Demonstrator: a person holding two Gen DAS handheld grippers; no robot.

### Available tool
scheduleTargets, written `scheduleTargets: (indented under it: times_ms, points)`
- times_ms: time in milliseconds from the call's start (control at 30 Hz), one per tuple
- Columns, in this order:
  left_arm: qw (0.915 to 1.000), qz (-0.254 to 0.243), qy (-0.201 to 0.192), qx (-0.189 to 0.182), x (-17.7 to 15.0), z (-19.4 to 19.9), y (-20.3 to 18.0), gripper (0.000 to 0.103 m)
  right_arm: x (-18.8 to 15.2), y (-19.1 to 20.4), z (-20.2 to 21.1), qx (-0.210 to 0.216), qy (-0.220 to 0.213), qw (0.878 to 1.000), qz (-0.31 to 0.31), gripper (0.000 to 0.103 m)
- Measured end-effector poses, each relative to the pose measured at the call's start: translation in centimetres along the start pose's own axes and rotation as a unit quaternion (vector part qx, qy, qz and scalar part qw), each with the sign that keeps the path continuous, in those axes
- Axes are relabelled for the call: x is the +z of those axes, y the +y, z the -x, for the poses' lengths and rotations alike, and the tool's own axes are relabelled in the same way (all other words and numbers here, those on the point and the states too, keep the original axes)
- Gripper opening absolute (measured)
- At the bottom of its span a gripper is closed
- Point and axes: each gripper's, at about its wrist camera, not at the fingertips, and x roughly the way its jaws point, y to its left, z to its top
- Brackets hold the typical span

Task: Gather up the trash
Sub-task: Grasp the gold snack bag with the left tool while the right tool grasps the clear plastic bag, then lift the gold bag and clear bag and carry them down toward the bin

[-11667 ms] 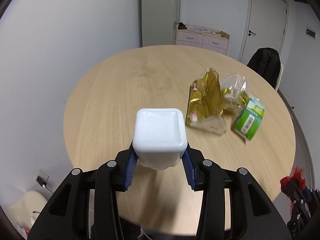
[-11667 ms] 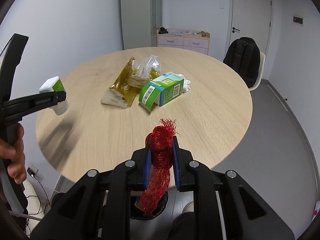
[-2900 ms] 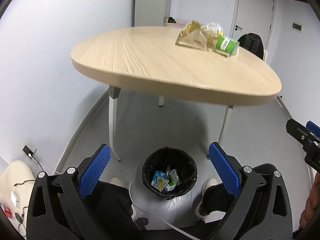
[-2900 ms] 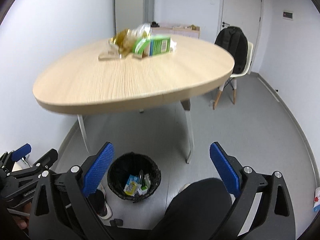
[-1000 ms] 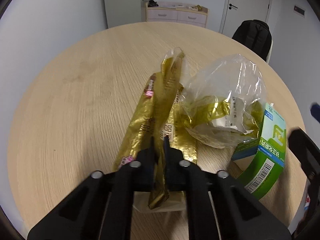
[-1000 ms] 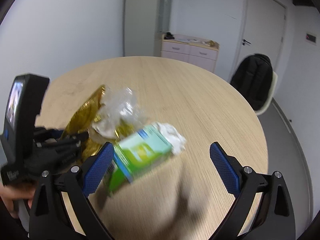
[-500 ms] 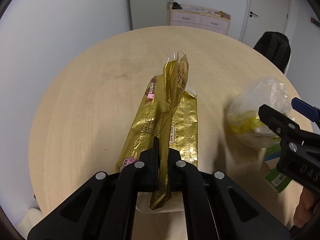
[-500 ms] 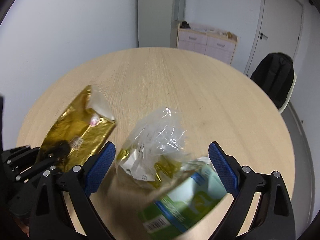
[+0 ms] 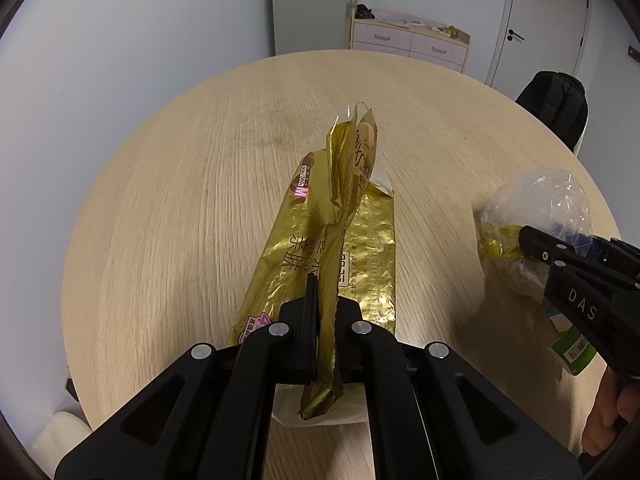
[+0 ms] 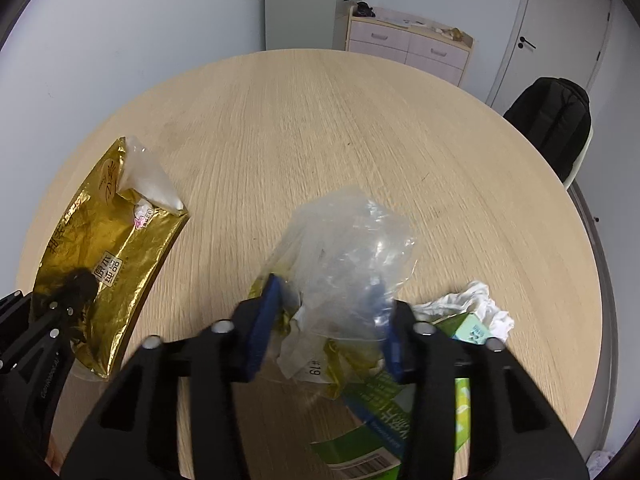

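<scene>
My left gripper [image 9: 326, 292] is shut on a raised fold of the gold foil wrapper [image 9: 352, 232], which lies on the round wooden table [image 9: 180, 208]. The wrapper also shows at the left of the right wrist view [image 10: 108, 256]. My right gripper [image 10: 326, 304] is part closed around the crumpled clear plastic bag [image 10: 348, 236], its blue pads [image 10: 264, 316] against both sides. In the left wrist view that bag [image 9: 540, 208] sits at the right, with the right gripper [image 9: 560, 248] on it.
A green carton [image 10: 384, 420] lies under the clear bag, with a crumpled white tissue [image 10: 476, 304] beside it. A chair with a black backpack [image 10: 552, 116] stands past the table's right edge. A pink drawer cabinet [image 10: 408, 44] is at the far wall.
My right gripper has closed in from wide open around the clear bag. My left gripper stays shut on the gold wrapper, which now lies apart from the bag.
</scene>
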Motion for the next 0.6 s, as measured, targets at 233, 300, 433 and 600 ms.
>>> scheduleTargets:
  times_ms: [233,300,433,600]
  points:
    - [1.0,0.004,-0.001,0.0,-0.1,0.2,0.1,0.002,-0.9,0.5,1.0,0.001,-0.011,1.0,-0.008,0.021]
    - [1.0,0.005,-0.002,0.0,-0.1,0.4,0.1,0.002,-0.8,0.5,1.3,0.001,-0.015,1.0,-0.01,0.02]
    - [1.0,0.005,-0.008,0.0,-0.1,1.2,0.3,0.002,-1.2,0.6,2.6,-0.004,-0.028,1.0,-0.012,0.02]
    - [0.9999,0.006,-0.016,-0.001,-0.4,2.4,0.4,0.002,-1.6,0.7,4.3,-0.007,-0.043,0.999,-0.012,0.02]
